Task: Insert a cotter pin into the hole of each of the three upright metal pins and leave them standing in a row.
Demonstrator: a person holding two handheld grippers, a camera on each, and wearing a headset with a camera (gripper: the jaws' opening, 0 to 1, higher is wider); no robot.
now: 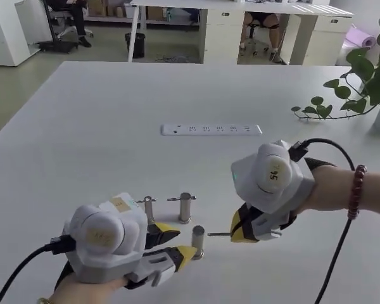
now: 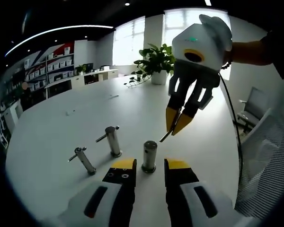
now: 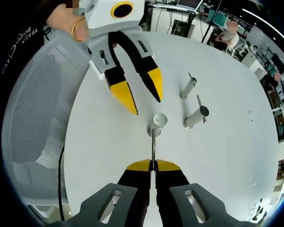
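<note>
Right gripper (image 3: 153, 165) is clamped tight on a cotter pin (image 3: 153, 142), gripped at one end. The free end is aimed at the bare pin (image 3: 157, 122) and sits just short of it. Left gripper (image 2: 151, 165) is spread open, jaws either side of that pin low down – no clear contact.

The bare pin stands upright close to the near edge of the bench (image 1: 82, 126). First cottered pin (image 1: 149, 208) and second cottered pin (image 1: 185, 207) stand just behind it toward the far edge, each with a cotter through the top.

Handling, as a guess:
- The cotter looks like thin stiff wire, light, and likely to swivel in the jaws unless pinched hard near its end.
- The bare pin is short solid metal on a small foot, so a sideways push could tip or skid it. Brace it low on the shaft.

The bench is smooth, white and probably slick. Power strip (image 1: 210, 129) lies mid-bench and a plant (image 1: 367, 76) is at the right edge. Beyond the far edge is open office – desks, chairs, seated people.
</note>
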